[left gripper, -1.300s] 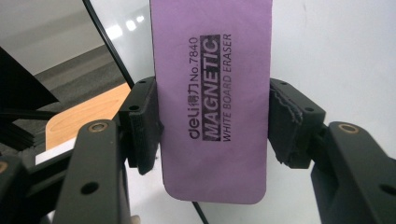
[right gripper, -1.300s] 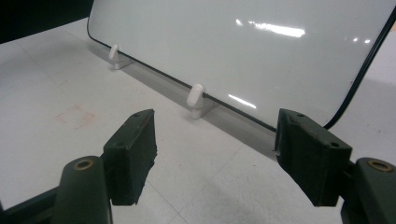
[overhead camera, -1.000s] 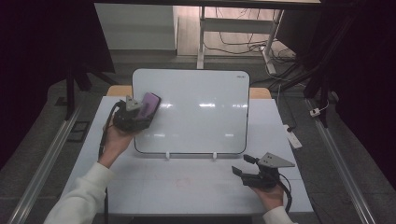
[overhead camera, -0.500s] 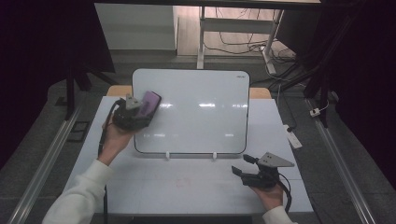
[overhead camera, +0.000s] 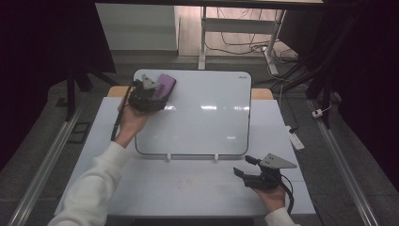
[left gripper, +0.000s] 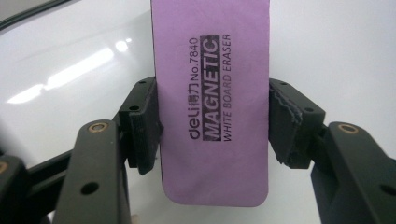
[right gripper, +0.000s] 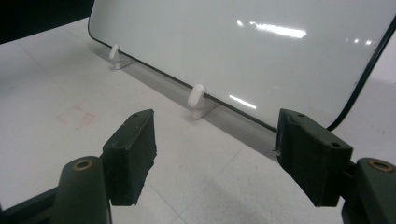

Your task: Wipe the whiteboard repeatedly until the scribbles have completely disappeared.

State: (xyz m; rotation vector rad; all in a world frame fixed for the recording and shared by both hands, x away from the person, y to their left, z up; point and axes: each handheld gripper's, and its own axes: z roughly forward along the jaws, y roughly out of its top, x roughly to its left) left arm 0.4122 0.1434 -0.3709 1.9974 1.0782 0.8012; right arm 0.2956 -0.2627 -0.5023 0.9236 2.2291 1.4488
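"deli", two Chinese characters, "No.7840", "MAGNETIC" in a black box and "WHITE BOARD ERASER" are printed in black on the purple eraser [left gripper: 212,107].

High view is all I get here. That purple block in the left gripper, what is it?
Observer: The purple block is an eraser; the left gripper view reads "magnetic white board eraser" printed on it.
Operator: Is it really clamped?
Observer: Yes, the left gripper has a pad pressed on each long side.
Operator: And the right gripper, anything in it?
Observer: No, the right gripper is open, with bare table between its jaws.
Operator: What is it facing?
Observer: The whiteboard, whose lower edge rests on two small white pegs.
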